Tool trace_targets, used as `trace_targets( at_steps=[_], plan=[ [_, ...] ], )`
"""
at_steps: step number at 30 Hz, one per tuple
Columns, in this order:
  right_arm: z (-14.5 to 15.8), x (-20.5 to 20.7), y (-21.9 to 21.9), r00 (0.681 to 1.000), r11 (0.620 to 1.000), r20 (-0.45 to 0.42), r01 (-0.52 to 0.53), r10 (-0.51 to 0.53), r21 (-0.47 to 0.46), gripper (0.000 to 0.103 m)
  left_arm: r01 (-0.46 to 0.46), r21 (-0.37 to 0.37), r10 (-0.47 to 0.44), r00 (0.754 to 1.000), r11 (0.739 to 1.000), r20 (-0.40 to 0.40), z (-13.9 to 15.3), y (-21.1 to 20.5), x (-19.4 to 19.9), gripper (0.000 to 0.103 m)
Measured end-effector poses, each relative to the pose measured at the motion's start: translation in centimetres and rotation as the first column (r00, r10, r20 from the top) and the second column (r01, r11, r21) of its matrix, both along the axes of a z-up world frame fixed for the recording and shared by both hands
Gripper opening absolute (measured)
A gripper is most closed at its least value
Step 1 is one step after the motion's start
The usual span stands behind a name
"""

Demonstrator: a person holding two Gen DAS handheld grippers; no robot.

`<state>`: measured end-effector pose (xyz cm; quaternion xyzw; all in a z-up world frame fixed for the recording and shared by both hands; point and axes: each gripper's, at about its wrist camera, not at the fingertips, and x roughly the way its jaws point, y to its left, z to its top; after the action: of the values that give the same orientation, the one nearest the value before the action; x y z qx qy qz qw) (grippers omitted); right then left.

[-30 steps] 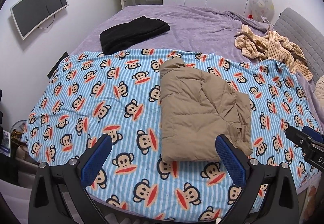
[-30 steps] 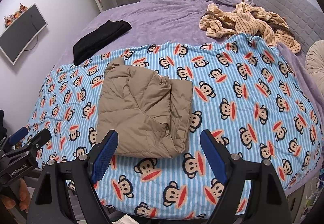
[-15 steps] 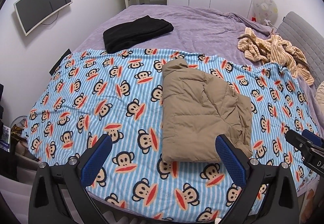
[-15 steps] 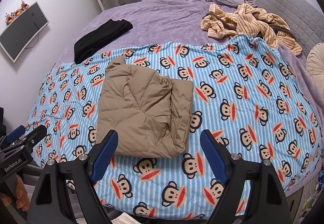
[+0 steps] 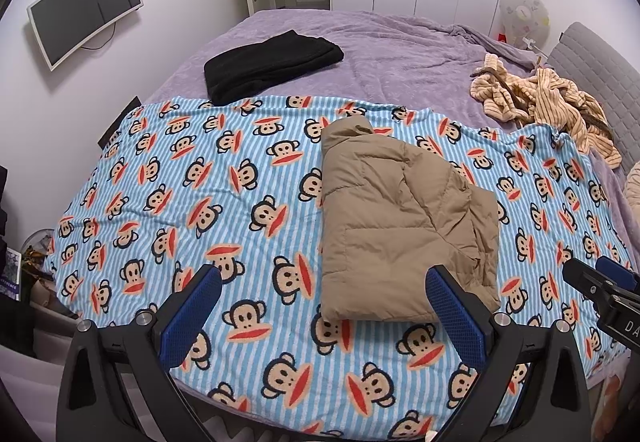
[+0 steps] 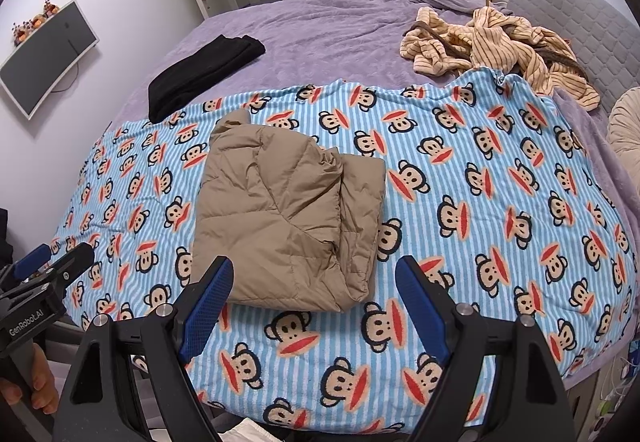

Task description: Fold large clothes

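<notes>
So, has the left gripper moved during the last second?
Yes. The left gripper has backed away and risen a little: beyond its fingers the wall TV and black garment sit lower in view.

Jacket – matt quilted cloth; blanket – fuzzy printed fleece.

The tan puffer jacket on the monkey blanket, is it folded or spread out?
Folded. The tan puffer jacket lies as a compact layered rectangle on the monkey blanket, with stacked edges showing along its right side.
</notes>
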<state>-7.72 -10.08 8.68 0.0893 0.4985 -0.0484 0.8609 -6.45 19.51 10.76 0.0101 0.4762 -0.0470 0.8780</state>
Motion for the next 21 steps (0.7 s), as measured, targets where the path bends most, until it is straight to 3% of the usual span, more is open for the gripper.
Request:
trace_targets(
  at_steps=[21],
  plan=[
    [-0.10, 0.03, 0.16, 1.000, 1.000, -0.002, 0.000, 0.000, 0.002, 0.085, -0.001, 0.002, 0.001, 1.000, 1.000, -0.004, -0.08, 0.01, -0.02, 0.102]
  ],
)
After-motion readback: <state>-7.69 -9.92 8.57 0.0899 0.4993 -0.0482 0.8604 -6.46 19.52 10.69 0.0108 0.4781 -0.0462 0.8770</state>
